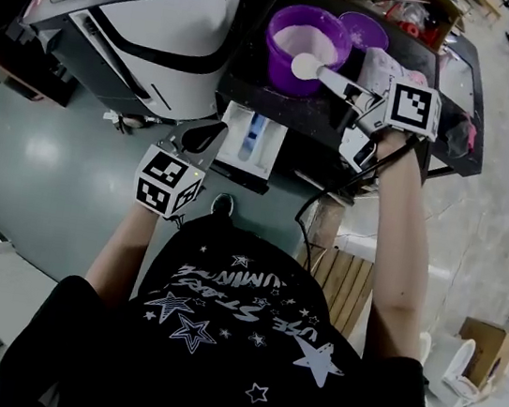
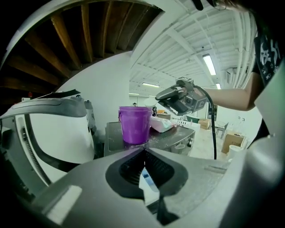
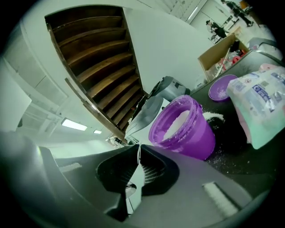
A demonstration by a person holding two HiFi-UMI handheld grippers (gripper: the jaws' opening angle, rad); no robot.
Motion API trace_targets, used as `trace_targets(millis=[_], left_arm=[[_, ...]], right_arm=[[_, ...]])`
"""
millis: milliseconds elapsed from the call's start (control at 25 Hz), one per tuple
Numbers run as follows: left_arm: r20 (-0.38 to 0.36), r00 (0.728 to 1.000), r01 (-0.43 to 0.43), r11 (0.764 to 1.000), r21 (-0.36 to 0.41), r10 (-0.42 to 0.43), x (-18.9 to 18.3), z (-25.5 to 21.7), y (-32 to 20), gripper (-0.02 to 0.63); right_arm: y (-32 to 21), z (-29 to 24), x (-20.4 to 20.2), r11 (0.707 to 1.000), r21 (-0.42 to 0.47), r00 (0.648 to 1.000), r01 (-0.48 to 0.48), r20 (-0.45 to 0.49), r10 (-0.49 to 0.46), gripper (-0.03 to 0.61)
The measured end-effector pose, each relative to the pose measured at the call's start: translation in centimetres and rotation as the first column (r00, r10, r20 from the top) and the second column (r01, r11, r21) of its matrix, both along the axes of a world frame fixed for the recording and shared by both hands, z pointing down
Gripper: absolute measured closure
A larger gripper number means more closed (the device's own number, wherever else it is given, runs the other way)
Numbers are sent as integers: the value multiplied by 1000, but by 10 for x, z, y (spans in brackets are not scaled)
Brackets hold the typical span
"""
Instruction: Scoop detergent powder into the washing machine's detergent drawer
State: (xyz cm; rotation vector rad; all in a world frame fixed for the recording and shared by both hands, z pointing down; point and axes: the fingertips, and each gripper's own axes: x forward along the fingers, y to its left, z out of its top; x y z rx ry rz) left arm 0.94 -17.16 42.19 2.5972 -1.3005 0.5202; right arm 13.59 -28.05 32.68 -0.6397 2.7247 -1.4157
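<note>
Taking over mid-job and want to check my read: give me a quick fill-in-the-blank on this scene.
The right gripper is shut on the handle of the ___.
The powder sits in a ___ bucket.
The drawer is ___, not shut.
Missing words: scoop; purple; open.

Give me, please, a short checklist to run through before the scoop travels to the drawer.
1. White plastic scoop clamped in the right tool: ok.
2. Scoop loaded with powder: cannot tell.
3. White detergent drawer pulled open: ok.
4. Round purple plastic bucket upright, powder inside: ok.
5. Left tool clear of the drawer opening: cannot tell; it sits at the drawer's left edge, shut.
</note>
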Motion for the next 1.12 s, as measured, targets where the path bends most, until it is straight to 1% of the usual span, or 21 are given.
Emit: trace_targets(millis=[160, 280, 480, 600, 680, 800, 840, 920, 1000, 1120], left_arm=[[5, 999, 48, 999, -11, -48, -5, 3, 22, 614], [9, 997, 81, 997, -18, -80, -12, 6, 35, 614], [24, 993, 115, 992, -49, -114, -24, 20, 56, 614], [19, 992, 123, 990, -71, -121, -31, 29, 62, 614], [19, 994, 109, 991, -80, -108, -35, 34, 62, 614], [20, 997, 77, 992, -103, -75, -44, 43, 60, 614], [18, 998, 66, 992, -112, -64, -47, 46, 59, 614], [21, 999, 40, 992, -122, -38, -54, 49, 56, 614], [26, 1000, 16, 992, -126, -13, -62, 50, 54, 614], [20, 1000, -6, 991, -135, 9, -74, 51, 54, 614]], right_arm=[[23, 4, -6, 999, -37, 997, 22, 71, -19, 541], [39, 17, -14, 997, -64, 994, 44, 100, -37, 541], [66, 53, -32, 990, -111, 991, 88, 111, -76, 541], [79, 71, -45, 987, -127, 991, 103, 103, -90, 541], [84, 84, -51, 988, -125, 994, 90, 72, -81, 541], [89, 111, -56, 989, -143, 998, 24, -49, -31, 541], [91, 117, -60, 988, -152, 997, 8, -75, -20, 541], [94, 125, -72, 988, -154, 995, -5, -102, -11, 541], [97, 132, -83, 990, -139, 991, -7, -137, -12, 541], [98, 144, -92, 996, -87, 972, -18, -236, -3, 541]])
